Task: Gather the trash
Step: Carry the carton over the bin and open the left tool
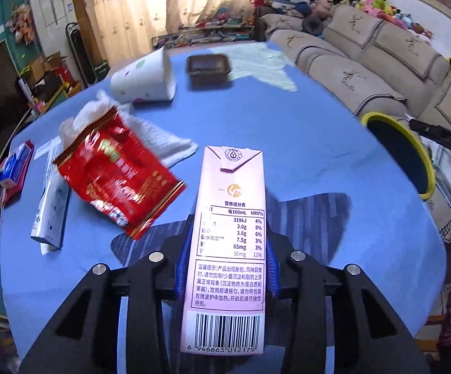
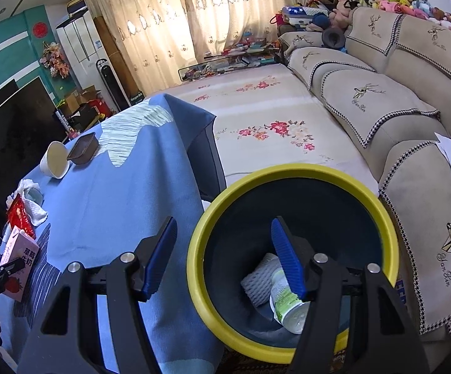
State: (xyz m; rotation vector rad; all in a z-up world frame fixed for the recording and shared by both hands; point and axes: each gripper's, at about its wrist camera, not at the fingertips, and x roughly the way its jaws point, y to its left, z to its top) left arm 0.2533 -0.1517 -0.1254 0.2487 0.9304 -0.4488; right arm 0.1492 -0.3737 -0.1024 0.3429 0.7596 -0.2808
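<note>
A broad bare stretch of the blue tablecloth (image 1: 303, 131) lies open between the pink milk carton (image 1: 228, 243) and the yellow-rimmed bin (image 2: 291, 268) off the table's edge; nothing stands on that stretch. To the carton's other side the way is crowded: a red snack wrapper (image 1: 116, 171) lies close by, over a white tissue (image 1: 163, 140), with a white-and-blue box (image 1: 51, 212) beyond it. Farther back a tipped paper cup (image 1: 144, 78) and a brown tray (image 1: 208, 70) sit well apart from the carton. The bin's mouth is wide open, with a white bottle (image 2: 287, 302) and foam sleeve (image 2: 258, 280) low inside.
</note>
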